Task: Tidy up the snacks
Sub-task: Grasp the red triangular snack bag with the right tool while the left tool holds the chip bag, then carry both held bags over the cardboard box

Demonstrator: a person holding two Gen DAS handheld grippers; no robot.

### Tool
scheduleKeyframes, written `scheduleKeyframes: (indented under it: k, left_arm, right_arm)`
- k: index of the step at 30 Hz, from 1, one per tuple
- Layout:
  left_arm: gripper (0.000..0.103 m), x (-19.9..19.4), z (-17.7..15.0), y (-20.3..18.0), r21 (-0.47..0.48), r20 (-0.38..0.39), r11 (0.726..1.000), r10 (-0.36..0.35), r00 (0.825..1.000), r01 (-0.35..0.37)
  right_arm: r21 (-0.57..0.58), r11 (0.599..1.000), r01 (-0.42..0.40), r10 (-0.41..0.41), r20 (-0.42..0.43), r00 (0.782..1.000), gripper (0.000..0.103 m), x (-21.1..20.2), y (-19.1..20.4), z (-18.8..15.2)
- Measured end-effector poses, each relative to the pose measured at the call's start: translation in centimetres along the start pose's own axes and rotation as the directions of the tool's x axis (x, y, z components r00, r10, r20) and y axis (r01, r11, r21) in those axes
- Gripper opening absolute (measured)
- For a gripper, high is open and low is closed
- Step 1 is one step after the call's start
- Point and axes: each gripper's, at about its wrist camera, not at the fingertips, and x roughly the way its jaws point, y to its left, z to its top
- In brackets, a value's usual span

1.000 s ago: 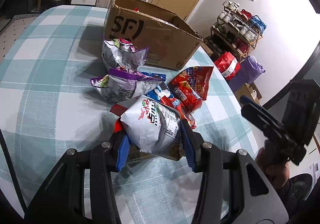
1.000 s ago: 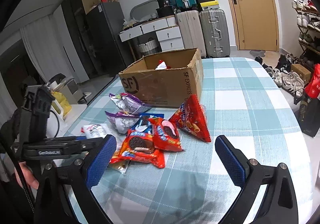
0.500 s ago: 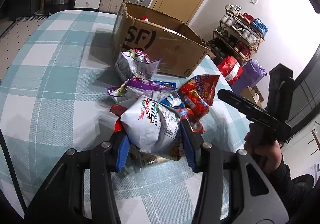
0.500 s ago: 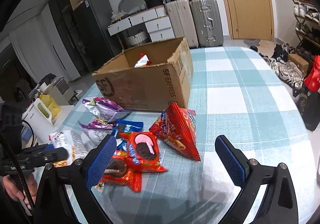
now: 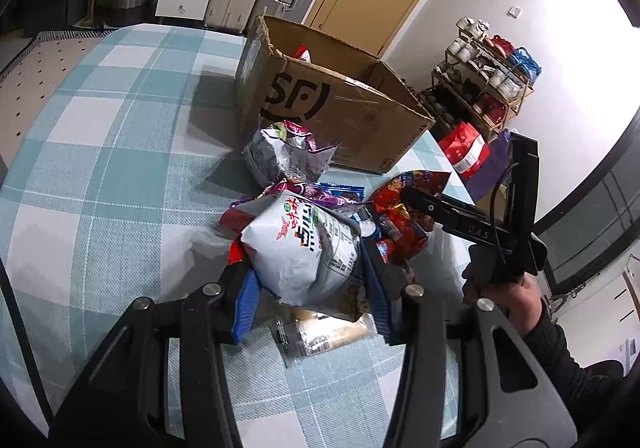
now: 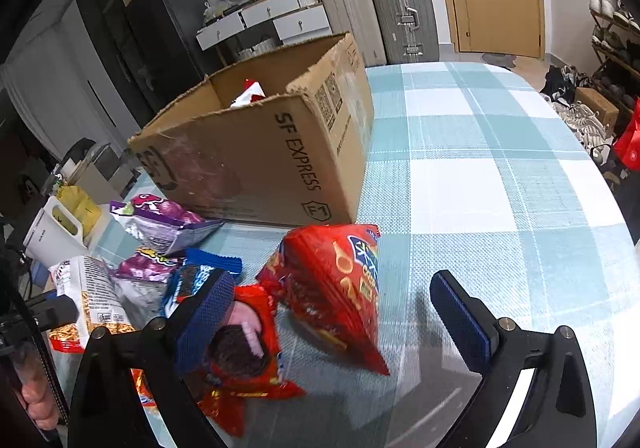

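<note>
My left gripper [image 5: 308, 288] is shut on a white snack bag [image 5: 304, 252] and holds it just above the checked tablecloth [image 5: 100, 176]. A small clear packet [image 5: 320, 336] lies under it. My right gripper [image 6: 332, 320] is open wide, low over the snack pile. A red snack bag [image 6: 340, 288] stands between its pads, touching neither. The left pad [image 6: 204, 312] hangs over a red cookie pack [image 6: 248, 360]. Purple bags [image 6: 164, 224] and a blue cookie pack [image 6: 200, 276] lie to the left. The open cardboard box [image 6: 256, 160] stands behind, with a red-and-white pack [image 6: 250, 92] inside.
A white jug [image 6: 52, 232] stands off the table's left side. Suitcases [image 6: 400, 12] and drawers [image 6: 280, 16] line the far wall by a door. A shoe rack [image 5: 488, 80] and red bag [image 5: 464, 148] sit beyond the table's edge. Bare cloth [image 6: 500, 176] stretches right of the box.
My right gripper has come forward and down, from behind the pile to astride the red snack bag. The left gripper keeps its hold on the white bag and has hardly shifted.
</note>
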Motion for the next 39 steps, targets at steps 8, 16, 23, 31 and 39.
scheduleKeyframes:
  k: [8,16,23,31,39]
  left_arm:
    - [0.044,0.0,0.2,0.3,-0.018,0.003,1.0,0.006,1.0,-0.006]
    - [0.044,-0.6,0.1,0.2,-0.027,0.013,1.0,0.011,1.0,-0.01]
    - [0.044,-1.5,-0.1,-0.4,-0.02,0.025,1.0,0.009,1.0,-0.009]
    - [0.044,-2.6,-0.3,-1.6,-0.004,0.044,1.0,0.007,0.999,-0.007]
    - [0.044,-4.2,-0.1,-3.2,0.022,0.066,1.0,0.013,0.998,-0.015]
  right_arm:
    - [-0.049,0.999,-0.004,0.003,-0.013,1.0,0.09,1.3,0.6,0.5]
    - [-0.064,0.998,-0.025,0.022,-0.049,0.999,0.047,2.0,1.1,0.3]
    - [-0.026,0.997,-0.067,0.066,-0.038,0.997,0.044,0.9,0.5,0.1]
    - [-0.011,0.993,-0.12,0.12,0.02,0.993,0.044,-2.7,0.9,-0.6]
    - [-0.024,0.982,-0.189,0.191,0.067,0.979,0.044,-6.2,2.7,-0.7]
